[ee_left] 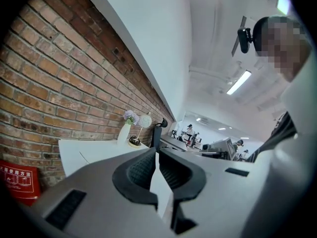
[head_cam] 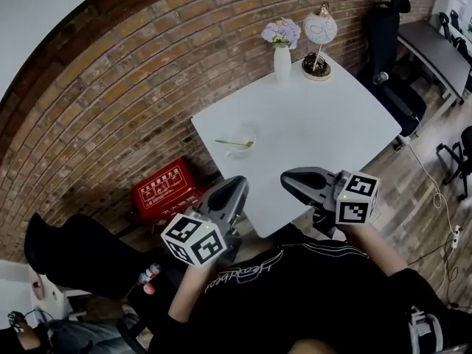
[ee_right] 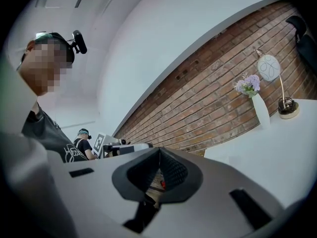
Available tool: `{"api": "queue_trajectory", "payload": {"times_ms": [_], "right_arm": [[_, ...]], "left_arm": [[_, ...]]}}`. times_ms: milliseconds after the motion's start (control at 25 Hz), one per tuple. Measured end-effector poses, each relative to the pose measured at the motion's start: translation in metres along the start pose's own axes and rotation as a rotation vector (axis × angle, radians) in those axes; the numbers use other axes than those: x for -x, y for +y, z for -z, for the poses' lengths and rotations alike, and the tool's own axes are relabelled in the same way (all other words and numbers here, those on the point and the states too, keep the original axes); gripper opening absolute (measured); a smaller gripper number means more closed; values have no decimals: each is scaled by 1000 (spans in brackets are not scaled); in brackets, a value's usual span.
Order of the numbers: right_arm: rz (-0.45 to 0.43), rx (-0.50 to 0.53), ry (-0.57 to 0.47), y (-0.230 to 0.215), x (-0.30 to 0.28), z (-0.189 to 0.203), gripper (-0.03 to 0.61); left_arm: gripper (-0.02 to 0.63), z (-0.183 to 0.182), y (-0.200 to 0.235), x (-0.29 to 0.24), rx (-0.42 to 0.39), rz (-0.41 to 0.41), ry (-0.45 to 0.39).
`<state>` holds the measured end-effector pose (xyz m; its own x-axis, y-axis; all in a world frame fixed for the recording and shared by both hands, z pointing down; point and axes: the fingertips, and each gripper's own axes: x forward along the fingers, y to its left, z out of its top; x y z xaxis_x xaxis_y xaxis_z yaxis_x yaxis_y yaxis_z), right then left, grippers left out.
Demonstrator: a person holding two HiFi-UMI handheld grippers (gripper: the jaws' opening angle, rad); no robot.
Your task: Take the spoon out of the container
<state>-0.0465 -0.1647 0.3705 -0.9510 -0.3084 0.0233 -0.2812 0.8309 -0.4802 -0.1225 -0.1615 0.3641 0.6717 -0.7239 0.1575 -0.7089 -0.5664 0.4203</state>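
A small clear container stands on the white table near its left side, and a greenish spoon lies across it. Both grippers are held close to the person's body at the table's near corner, well short of the container. The left gripper points up toward the table with its jaws shut and nothing in them; in its own view the left gripper shows its pads meeting. The right gripper is beside it, the jaws of the right gripper also shut and holding nothing. Neither gripper view shows the container.
A white vase of purple flowers and a round lamp stand at the table's far corner. A brick wall runs along the left, with a red box on the floor beneath it. A black office chair stands at the right.
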Motion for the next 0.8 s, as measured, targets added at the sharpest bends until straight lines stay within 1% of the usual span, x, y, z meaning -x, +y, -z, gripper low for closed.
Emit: {"api": "queue_trajectory", "payload": {"times_ms": [120,320,520,640,800], "right_arm": [[-12,-15,9,-19,-9,-6,-3],[-25,-42,38,-51,-23,-11,-3],[-28,-65,58,-81,-32,-17,-3],[-26,-77,75,-96,-35,-16,-3],[-20,-99,97,-114,-37,-14,-3]], "left_arm": [[6,-1,24,-11,20,-57,5],[6,-10,70,-23,18,-167,-37],[13,-10,114,-35,66,-259,-43],[42,-4,136,-44,110,-285,-46],[112,7,165,-55,161,-335,-33]]}}
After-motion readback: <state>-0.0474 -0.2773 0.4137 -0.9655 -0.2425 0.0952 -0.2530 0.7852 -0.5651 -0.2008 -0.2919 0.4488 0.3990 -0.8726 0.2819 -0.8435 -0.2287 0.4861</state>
